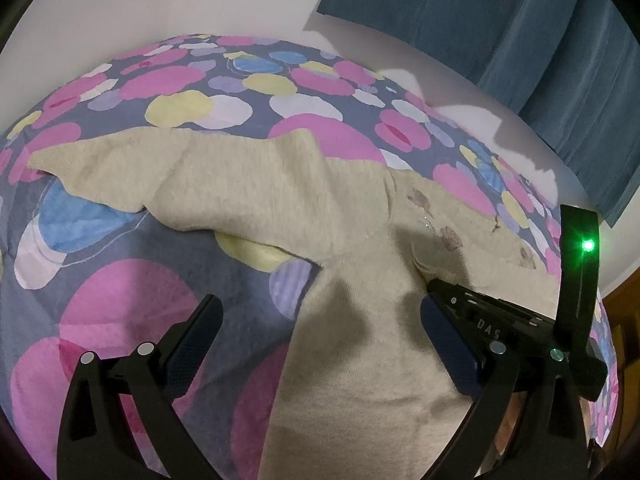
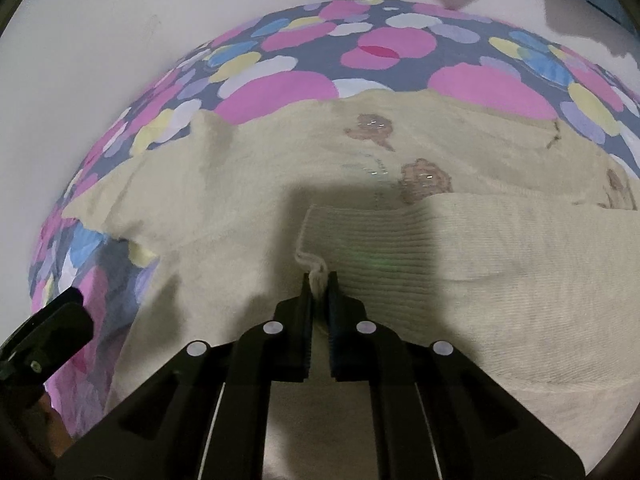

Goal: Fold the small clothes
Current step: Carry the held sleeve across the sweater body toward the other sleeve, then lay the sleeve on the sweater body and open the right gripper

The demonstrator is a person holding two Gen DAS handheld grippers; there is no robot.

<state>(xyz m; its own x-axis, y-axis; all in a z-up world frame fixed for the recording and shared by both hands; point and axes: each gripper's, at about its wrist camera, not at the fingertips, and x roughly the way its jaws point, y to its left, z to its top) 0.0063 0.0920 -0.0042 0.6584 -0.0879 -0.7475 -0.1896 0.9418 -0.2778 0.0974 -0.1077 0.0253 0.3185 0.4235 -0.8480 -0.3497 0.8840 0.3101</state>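
Note:
A cream knitted sweater (image 1: 240, 184) with brown embroidered figures (image 2: 424, 178) lies spread on the bedspread. In the left wrist view one sleeve (image 1: 100, 172) stretches out to the left. My left gripper (image 1: 320, 302) hovers open over the sweater's lower body and left edge, with nothing between its fingers. The other sleeve lies across the body in the right wrist view. My right gripper (image 2: 320, 278) is shut on the edge of that sleeve's ribbed cuff (image 2: 360, 236). The right gripper's black body (image 1: 492, 320) with a green light shows at the right of the left wrist view.
The bedspread (image 1: 132, 300) is grey-blue with big pink, yellow and blue circles. A white wall (image 1: 120, 0) stands behind the bed, and a teal curtain (image 1: 520, 40) hangs at the upper right. A finger of the left gripper (image 2: 60, 320) shows at the lower left of the right wrist view.

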